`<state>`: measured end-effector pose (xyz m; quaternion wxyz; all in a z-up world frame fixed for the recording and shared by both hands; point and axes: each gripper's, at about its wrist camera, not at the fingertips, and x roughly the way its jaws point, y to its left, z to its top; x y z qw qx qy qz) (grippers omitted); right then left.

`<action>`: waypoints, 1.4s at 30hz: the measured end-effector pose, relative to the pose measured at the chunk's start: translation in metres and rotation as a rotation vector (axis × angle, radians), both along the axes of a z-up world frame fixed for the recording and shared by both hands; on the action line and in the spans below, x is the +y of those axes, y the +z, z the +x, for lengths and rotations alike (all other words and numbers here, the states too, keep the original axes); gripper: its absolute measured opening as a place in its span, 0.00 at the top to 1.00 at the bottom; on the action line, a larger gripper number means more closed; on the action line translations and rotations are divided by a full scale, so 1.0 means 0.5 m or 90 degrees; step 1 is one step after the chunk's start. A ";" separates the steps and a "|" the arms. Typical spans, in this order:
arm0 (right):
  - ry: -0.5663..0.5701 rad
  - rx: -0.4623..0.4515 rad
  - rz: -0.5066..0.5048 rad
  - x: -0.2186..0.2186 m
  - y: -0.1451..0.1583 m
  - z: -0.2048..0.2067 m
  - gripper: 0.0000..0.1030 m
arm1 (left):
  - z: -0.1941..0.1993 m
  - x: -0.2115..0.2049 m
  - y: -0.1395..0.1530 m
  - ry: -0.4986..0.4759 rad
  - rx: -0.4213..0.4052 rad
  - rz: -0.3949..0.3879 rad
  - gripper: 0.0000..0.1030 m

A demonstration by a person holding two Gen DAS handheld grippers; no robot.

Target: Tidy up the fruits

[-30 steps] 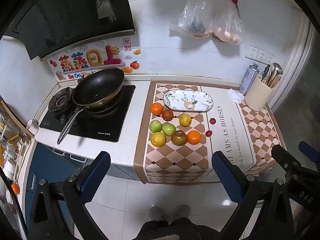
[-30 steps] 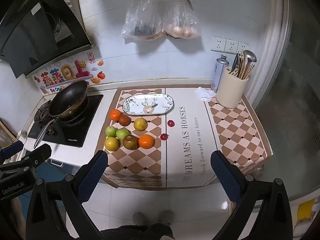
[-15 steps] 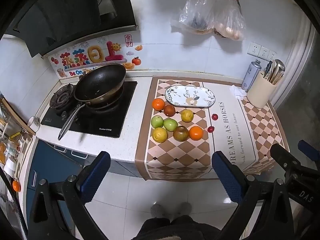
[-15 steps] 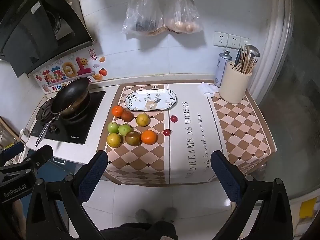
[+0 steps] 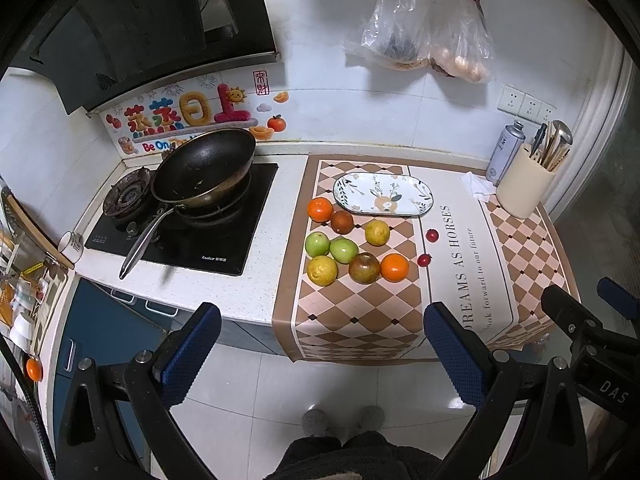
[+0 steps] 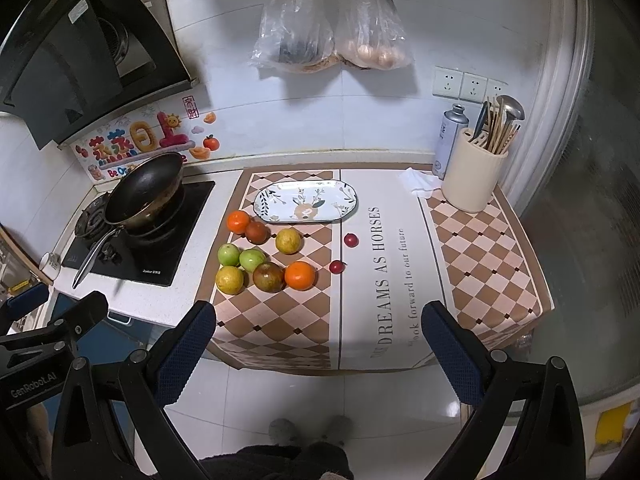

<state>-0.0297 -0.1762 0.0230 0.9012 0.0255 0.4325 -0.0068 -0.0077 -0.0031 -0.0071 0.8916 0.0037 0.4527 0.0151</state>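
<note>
You are holding both grippers well back from the worktop (image 5: 256, 296), above the floor, and nothing is grasped yet. The left gripper (image 5: 320, 344) is showing its blue-padded fingers (image 5: 192, 352) spread wide and empty; the right gripper (image 6: 318, 340) is the same, open with nothing between them.

The fruits are lying on the brown and cream checked mat (image 6: 280, 312). Two round orange fruits (image 6: 300, 275), two green apples (image 6: 252, 259), two yellow citrus fruits (image 6: 229, 279) and two dark reddish-brown fruits (image 6: 268, 277) are sitting close together, several of them touching. Two small red cherry-like fruits (image 6: 351, 239) are lying apart on the right side. The oval white plate with the leaf and deer pattern (image 6: 306, 207) is standing empty just behind the group, and I am judging it as the place for them.

For the first pick, I am advising a fruit at the edge of the group, for example the front orange one. Be approaching from above with the fingers on its two free sides, so you are not pushing its neighbours. Round fruit is rolling easily; be closing slowly and centred.
</note>
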 end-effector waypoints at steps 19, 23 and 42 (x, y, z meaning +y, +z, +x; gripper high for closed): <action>0.001 0.005 -0.006 0.000 0.003 0.018 0.00 | 0.018 -0.008 0.003 0.001 0.003 -0.001 0.00; -0.004 0.004 0.002 -0.007 0.000 0.025 0.00 | 0.020 -0.003 0.006 0.009 -0.002 -0.005 0.00; 0.007 -0.009 -0.005 0.007 -0.007 0.032 0.00 | 0.023 0.009 -0.003 0.022 -0.004 -0.008 0.00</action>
